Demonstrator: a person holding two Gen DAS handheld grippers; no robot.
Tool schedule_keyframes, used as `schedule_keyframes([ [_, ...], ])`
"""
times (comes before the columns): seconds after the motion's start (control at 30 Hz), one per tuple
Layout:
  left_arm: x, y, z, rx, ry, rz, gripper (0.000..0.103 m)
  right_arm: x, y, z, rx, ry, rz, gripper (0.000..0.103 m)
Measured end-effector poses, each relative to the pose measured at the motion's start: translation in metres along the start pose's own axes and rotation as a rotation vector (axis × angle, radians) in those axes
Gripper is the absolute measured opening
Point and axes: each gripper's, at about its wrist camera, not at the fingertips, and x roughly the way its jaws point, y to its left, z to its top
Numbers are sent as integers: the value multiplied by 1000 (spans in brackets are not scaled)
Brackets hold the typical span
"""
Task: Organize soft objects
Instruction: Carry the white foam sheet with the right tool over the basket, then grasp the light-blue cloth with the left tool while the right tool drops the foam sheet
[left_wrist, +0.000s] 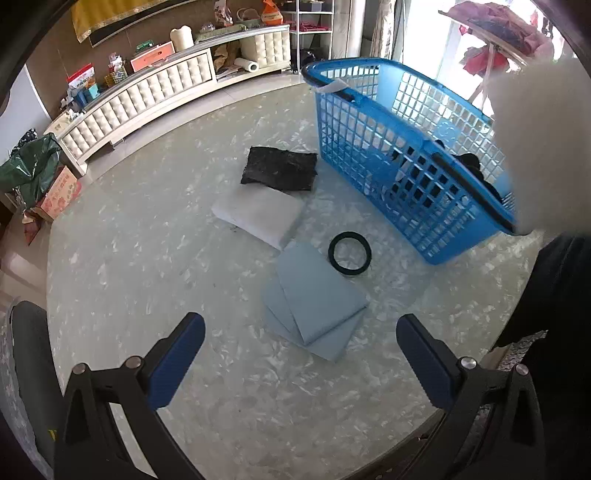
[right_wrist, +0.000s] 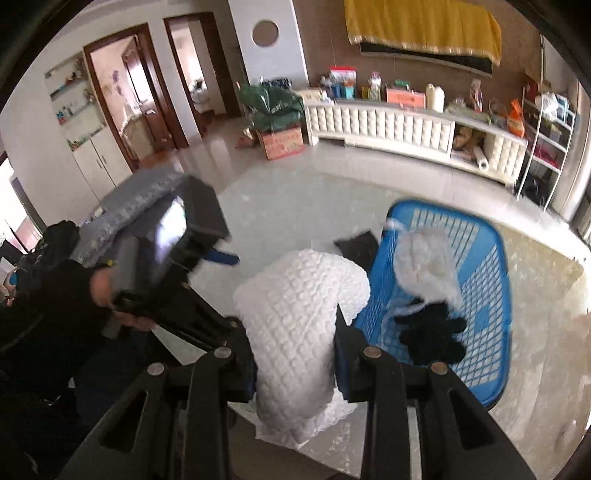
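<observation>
Blue lattice basket (left_wrist: 388, 147); white quilted cloth (right_wrist: 295, 306).

The marbled table (left_wrist: 147, 280) carries blue basket (left_wrist: 373, 155), black ring (left_wrist: 349, 258), three folded cloths (left_wrist: 314, 306).

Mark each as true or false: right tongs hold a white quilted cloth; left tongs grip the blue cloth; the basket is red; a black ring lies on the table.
1. The right tongs hold a white quilted cloth. True.
2. The left tongs grip the folded blue cloth. False: they are open above the table.
3. The basket is red. False: it is blue.
4. A black ring lies on the table. True.
</observation>
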Motion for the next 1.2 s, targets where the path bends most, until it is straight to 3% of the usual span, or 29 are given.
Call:
schedule_keyframes([
  [0.13, 11, -1, 6, 19, 14, 6, 103, -8, -2, 11, -82, -53, -124, 30],
  [0.33, 27, -8, 11, 82, 36, 13, 103, 8, -21, 18, -115, -27, -214, 30],
  [0.57, 59, -10, 13, 122, 95, -22, 103, 18, -43, 17, -104, 15, -246, 30],
  [0.67, 72, -11, 9, 121, 128, -70, 102, 26, -55, 17, -89, 30, -261, 30],
  [0.87, 95, -13, -3, 158, 178, -86, 88, 35, -78, 15, -35, 72, -286, 30],
  [1.13, 102, -12, -11, 174, 181, -68, 84, 51, -93, 13, 13, 117, -311, 30],
  [1.2, 99, -12, -9, 171, 173, -70, 71, 56, -98, 12, 22, 130, -334, 31],
])
